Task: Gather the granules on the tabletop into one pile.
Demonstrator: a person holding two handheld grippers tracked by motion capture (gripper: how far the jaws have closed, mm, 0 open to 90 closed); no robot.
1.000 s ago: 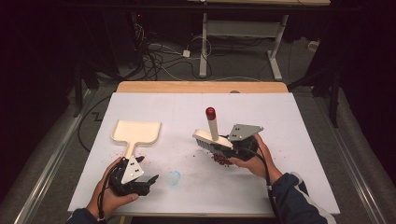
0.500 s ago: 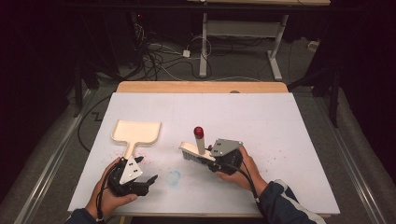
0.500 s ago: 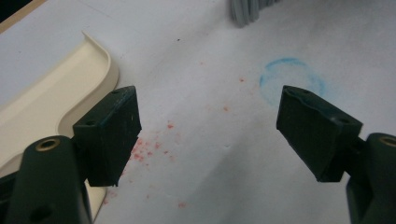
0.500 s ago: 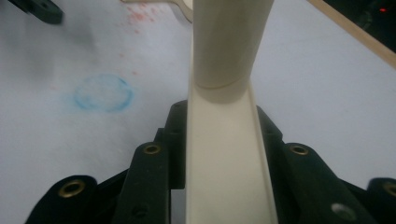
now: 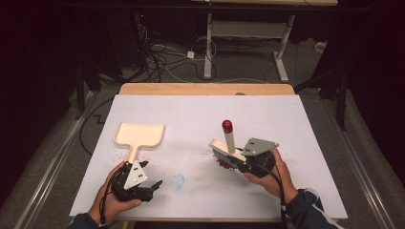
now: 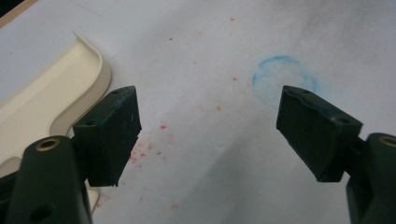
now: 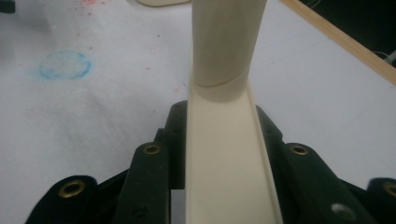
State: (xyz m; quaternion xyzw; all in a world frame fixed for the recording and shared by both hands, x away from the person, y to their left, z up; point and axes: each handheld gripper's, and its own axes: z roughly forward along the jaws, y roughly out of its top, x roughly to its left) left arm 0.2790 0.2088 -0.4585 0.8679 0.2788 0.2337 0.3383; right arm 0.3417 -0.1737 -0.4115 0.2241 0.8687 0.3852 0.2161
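Right gripper sits right of centre in the high view, jaws pinching the cream brush, whose bristles touch the white table cover among red crumbs, its red-tipped handle pointing up. At lower left the left gripper rests with jaws spread wide and nothing between them. Just above it lies the cream dustpan, handle toward the hand. A blue ring mark sits between the grippers.
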